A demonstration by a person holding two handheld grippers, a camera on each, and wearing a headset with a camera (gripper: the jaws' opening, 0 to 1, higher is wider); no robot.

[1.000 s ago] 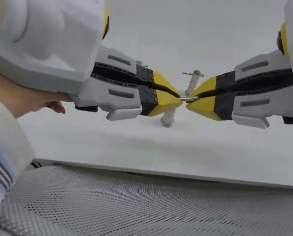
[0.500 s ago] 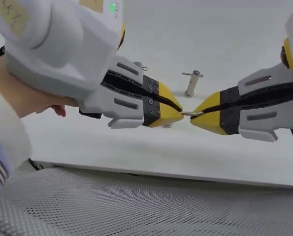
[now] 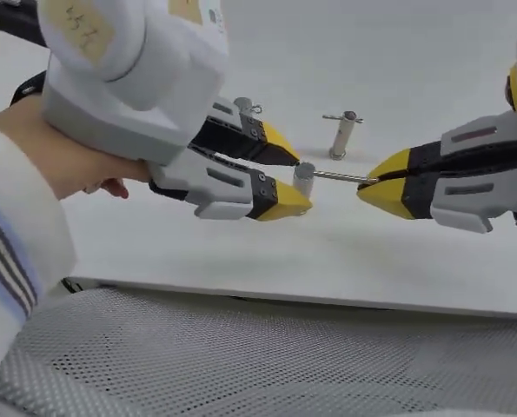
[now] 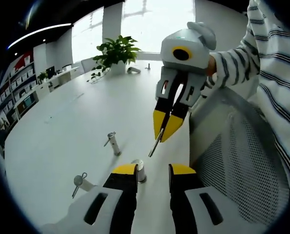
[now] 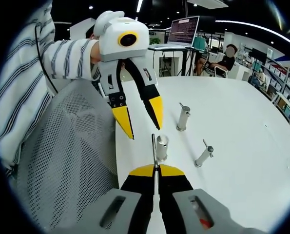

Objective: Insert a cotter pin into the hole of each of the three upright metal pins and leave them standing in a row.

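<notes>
The nearest metal pin (image 3: 303, 175) stands upright on the white table, between the spread jaws of my open left gripper (image 3: 301, 183). My right gripper (image 3: 362, 186) is shut on a thin cotter pin (image 3: 336, 177) whose free end reaches the top of that pin. From the left gripper (image 4: 154, 170), the same pin (image 4: 140, 170) rises between the yellow tips, with the cotter pin (image 4: 154, 144) slanting down toward it. From the right gripper (image 5: 155, 170), the cotter pin (image 5: 154, 150) lies just left of the metal pin (image 5: 162, 147). I cannot tell whether it has entered the hole.
Two more metal pins, each with a cotter pin through its top, stand farther back (image 3: 343, 135) (image 3: 245, 106). They also appear as pins (image 5: 183, 117) (image 5: 203, 155). A mesh chair back (image 3: 197, 356) lies below the table's near edge. A potted plant (image 4: 116, 51) stands far off.
My left gripper was shut tip to tip with the right one at the cotter pin; it has let go, opened and now straddles the near pin. The right gripper drew back slightly rightward.
</notes>
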